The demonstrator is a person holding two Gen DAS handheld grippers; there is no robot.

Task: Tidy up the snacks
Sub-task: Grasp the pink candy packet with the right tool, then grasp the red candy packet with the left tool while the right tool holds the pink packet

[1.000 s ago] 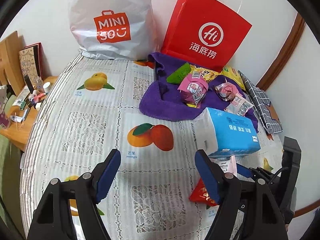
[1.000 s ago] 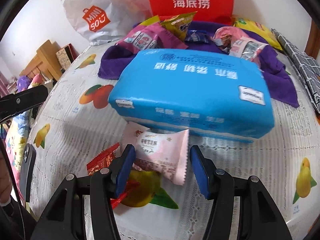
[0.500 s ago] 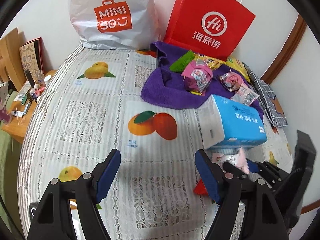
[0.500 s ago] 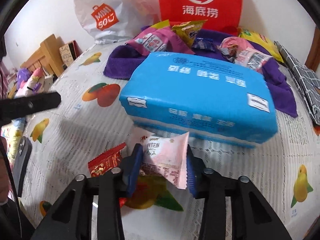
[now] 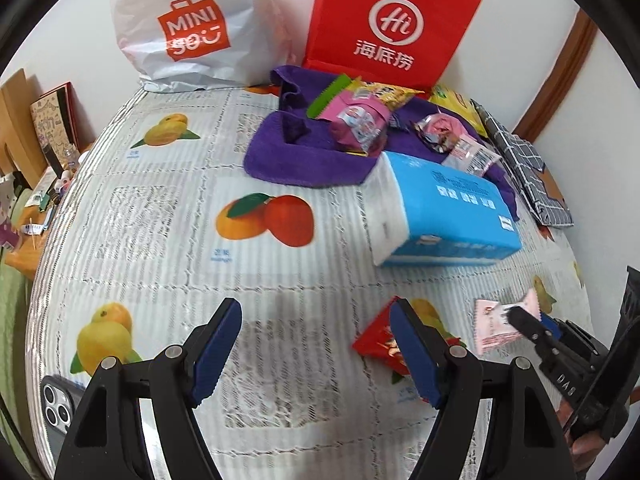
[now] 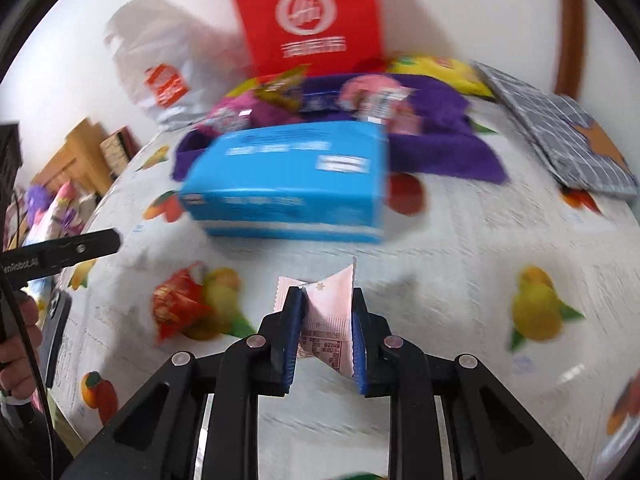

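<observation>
Right wrist view shows, nearest the lens, the right hand-held gripper (image 6: 326, 320) clamped narrow on a pale pink snack packet (image 6: 330, 316), the pads pressing its sides so the wrapper stands folded between them, lifted a little off the fruit-print cloth of the bench (image 6: 460, 280). Left of it a red snack packet (image 6: 178, 300) lies flat on the cloth. From the left wrist view, the left hand-held gripper (image 5: 316, 350) hangs wide with nothing between its pads, the red packet just beside its right pad. At the bottom left corner a phone (image 5: 56, 404) lies on the bench.

Farther off sits a blue tissue pack (image 6: 288, 184). Behind it a purple towel (image 5: 304, 156) carries the gathered snacks: pink, green and yellow packets in a loose heap. At the back wall stand a white shopping bag (image 5: 192, 28) and a red paper bag (image 5: 392, 28); a checked cloth (image 5: 524, 168) lies at the right.

My reading is that the step in hand is carrying the pink packet to the pile. The next move calls for lifting it clear over the tissue pack and releasing above the towel, while the free gripper could take the red packet.
</observation>
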